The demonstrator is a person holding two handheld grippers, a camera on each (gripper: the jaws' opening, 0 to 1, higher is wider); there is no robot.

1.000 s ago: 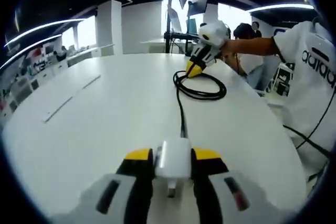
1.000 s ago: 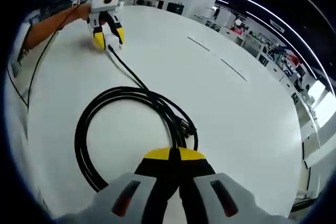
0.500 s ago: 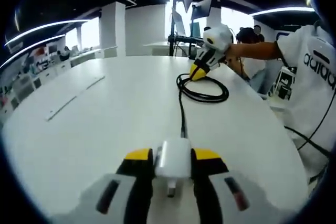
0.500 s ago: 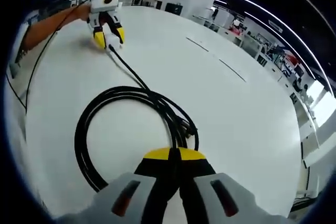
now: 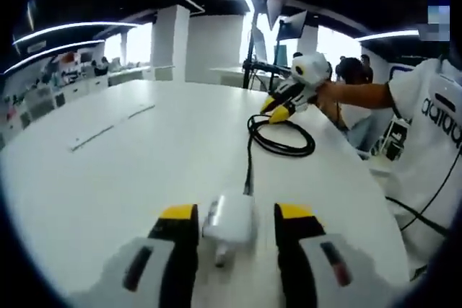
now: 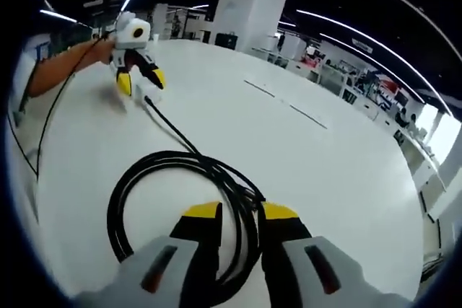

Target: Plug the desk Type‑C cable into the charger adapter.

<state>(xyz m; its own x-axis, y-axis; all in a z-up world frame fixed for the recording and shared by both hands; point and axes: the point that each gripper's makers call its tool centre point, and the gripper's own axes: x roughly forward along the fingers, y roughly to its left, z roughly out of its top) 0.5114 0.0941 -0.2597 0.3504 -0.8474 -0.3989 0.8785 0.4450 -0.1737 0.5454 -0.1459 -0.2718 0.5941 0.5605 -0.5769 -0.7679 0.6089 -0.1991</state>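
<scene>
Since half a second ago both of your grippers have released: the left gripper (image 5: 234, 218) had its jaws pressed against the white charger adapter (image 5: 229, 219), and now they stand apart with a gap on each side of it; the right gripper (image 6: 238, 214) had its jaws closed on the black Type-C cable (image 6: 173, 178), and now they are spread with the cable strands running loose between them. In the left gripper view the adapter lies on the white desk (image 5: 123, 156) between the yellow-tipped jaws, touching neither, slightly turned, with the cable leaving its far end and running across the desk to the coil (image 5: 281, 135), where your right gripper (image 5: 284, 106) hovers at the coil's far edge. In the right gripper view the coil lies flat on the desk (image 6: 332, 171), its near arc passing between the open jaws, and a single strand leads away to the adapter (image 6: 152, 95) just below your left gripper (image 6: 138, 83), well apart from the coil
</scene>
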